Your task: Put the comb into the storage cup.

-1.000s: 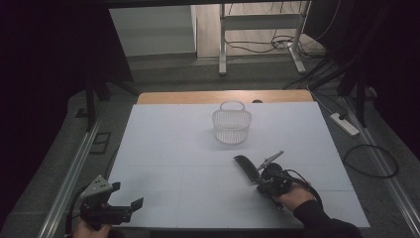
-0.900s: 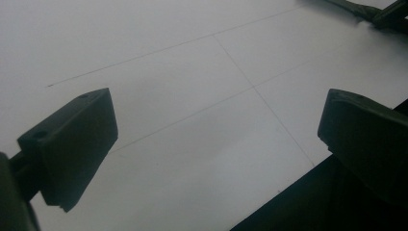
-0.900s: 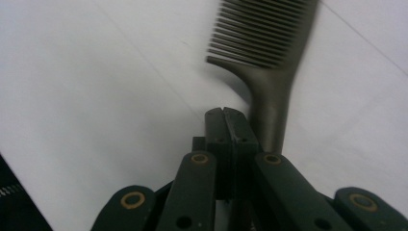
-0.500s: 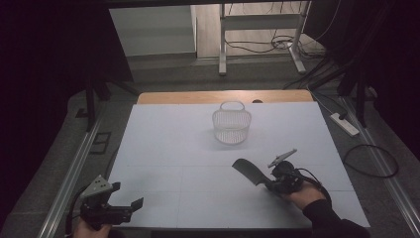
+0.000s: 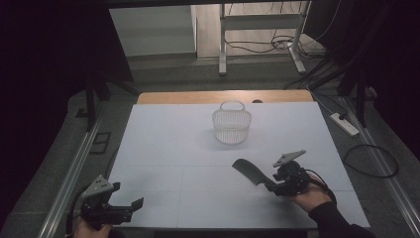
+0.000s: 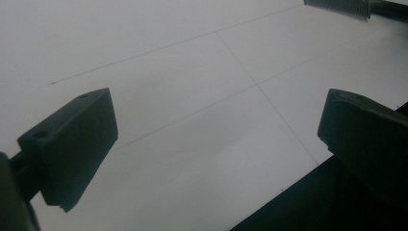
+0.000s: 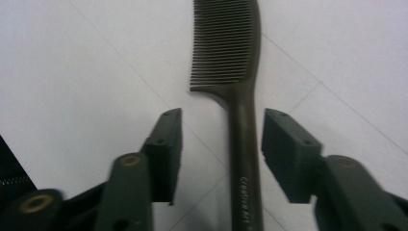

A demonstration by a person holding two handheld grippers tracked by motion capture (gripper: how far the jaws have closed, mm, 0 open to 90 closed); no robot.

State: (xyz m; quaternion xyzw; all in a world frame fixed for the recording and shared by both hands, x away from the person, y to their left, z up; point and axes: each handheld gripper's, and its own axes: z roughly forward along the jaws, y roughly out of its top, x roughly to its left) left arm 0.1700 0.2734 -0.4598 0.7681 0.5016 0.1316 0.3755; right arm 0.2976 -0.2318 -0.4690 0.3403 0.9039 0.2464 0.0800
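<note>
A dark comb point(image 5: 250, 172) point(image 7: 226, 43) lies on the white table point(image 5: 163, 148) at the front right, teeth end pointing towards the middle. My right gripper point(image 5: 270, 184) point(image 7: 221, 118) sits at its handle and is open. Its jaws have just been opening; the handle runs between them with a gap on each side. A white wire basket point(image 5: 231, 124) stands upright at the back centre, apart from both grippers. My left gripper point(image 5: 130, 194) point(image 6: 211, 130) is open over the front left corner with nothing between its jaws. The comb's teeth point(image 6: 337, 5) show far off in the left gripper view.
A wooden strip point(image 5: 223, 96) edges the table's far side. On the floor to the right lie a power strip point(image 5: 346, 124) and a looped cable point(image 5: 371, 161). Metal rails run along both sides of the table.
My right gripper has moved a little to the right with the comb, then opened its jaws off the handle. The left gripper and the basket have stayed put.
</note>
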